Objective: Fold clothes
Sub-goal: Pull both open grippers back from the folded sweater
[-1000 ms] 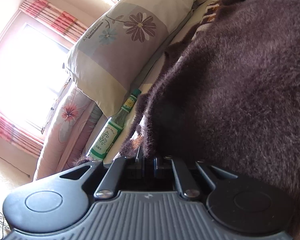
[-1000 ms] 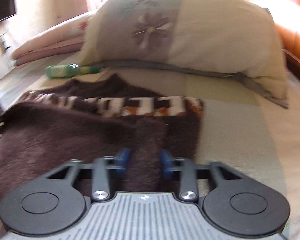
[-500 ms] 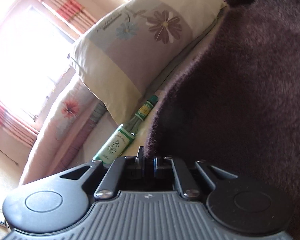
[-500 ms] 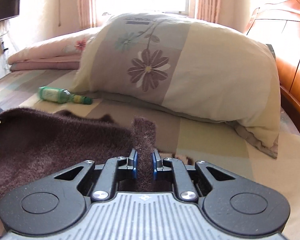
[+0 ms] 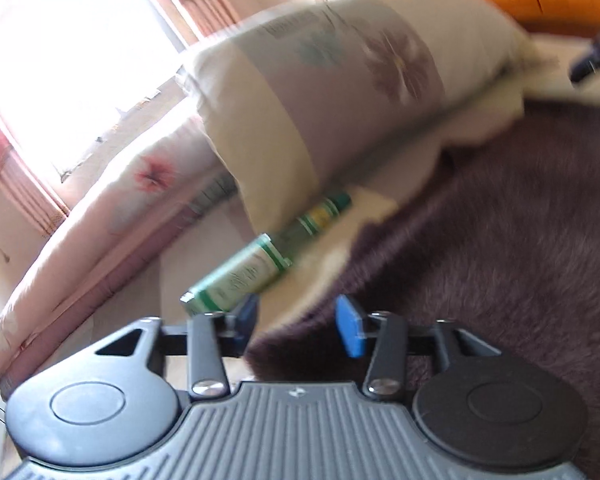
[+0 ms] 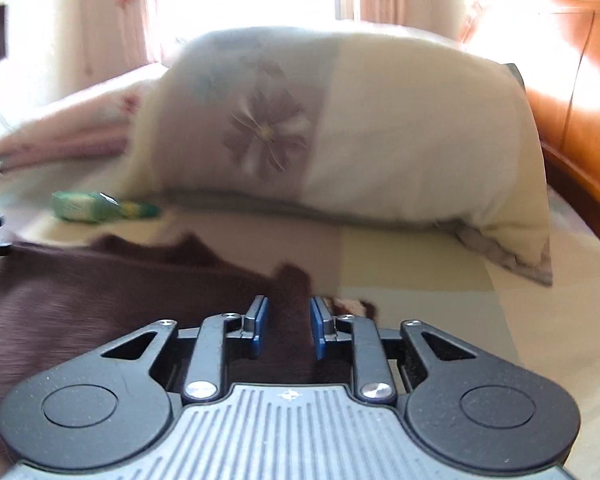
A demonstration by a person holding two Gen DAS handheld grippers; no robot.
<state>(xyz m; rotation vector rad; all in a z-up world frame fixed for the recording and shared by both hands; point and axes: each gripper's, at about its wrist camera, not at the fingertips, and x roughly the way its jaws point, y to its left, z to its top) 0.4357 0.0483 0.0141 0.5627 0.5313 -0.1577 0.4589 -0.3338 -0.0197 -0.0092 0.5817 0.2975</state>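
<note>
A dark brown fuzzy garment (image 5: 500, 264) lies spread on the bed, and in the right wrist view the garment (image 6: 100, 292) fills the lower left. My left gripper (image 5: 298, 322) hovers over the garment's left edge. Its jaws are opening, and the blue pads (image 5: 350, 330) stand well apart with nothing pressed between them. My right gripper (image 6: 288, 326) is at the garment's right edge. Its jaws are opening too, and a slack fold of the fabric still lies between the pads (image 6: 260, 328). Both views are blurred.
A green glass bottle (image 5: 252, 272) lies on the sheet beside the garment, and the bottle (image 6: 96, 202) also shows at the far left. Behind it sit a large flowered pillow (image 6: 340, 120), a folded pink quilt (image 5: 100, 240) and the wooden headboard (image 6: 580, 100). Bare sheet (image 6: 440, 292) lies to the right.
Both grippers were shut on the garment and now have their jaws apart. The left one has let go, lifted and rolled. The upright fold in the right one has sagged.
</note>
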